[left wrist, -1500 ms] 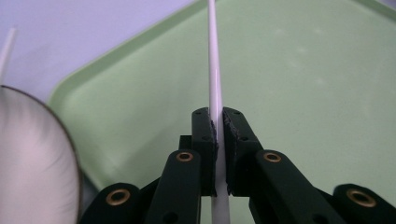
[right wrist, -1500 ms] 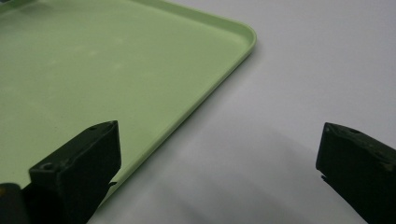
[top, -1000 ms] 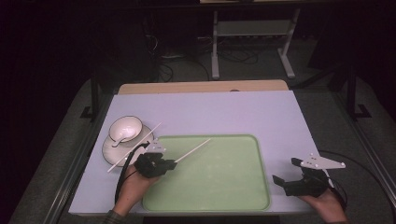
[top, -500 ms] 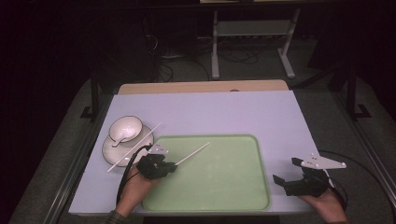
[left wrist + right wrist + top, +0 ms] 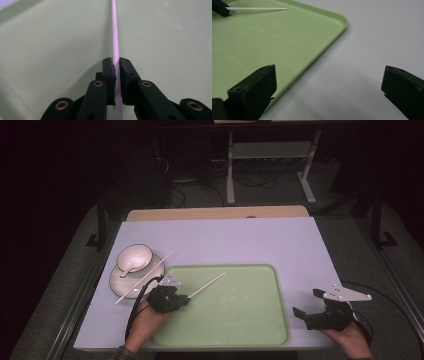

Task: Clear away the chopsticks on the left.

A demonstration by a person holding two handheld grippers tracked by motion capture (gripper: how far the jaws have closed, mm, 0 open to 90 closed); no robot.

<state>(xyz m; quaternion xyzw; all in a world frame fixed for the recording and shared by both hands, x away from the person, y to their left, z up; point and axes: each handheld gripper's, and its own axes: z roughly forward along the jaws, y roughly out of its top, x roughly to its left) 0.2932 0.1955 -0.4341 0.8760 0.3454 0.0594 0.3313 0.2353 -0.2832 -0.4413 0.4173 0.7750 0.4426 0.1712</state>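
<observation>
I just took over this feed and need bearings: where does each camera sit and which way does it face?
High view: above the near edge, facing forward and down; both forearms, left gripper, right gripper.
Left gripper view: along shut jaws clamping the chopstick.
Right gripper view: along open jaws toward the tray.
All share the tray.

Dark lab: cables, metal stand.

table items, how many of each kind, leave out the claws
thin white chopsticks: 2 (one over the tray, one across the plate)
round white ceramic bowl: 1
white spoon in the bowl: 1
round white plate: 1
pale green plastic tray: 1
total: 6
</observation>
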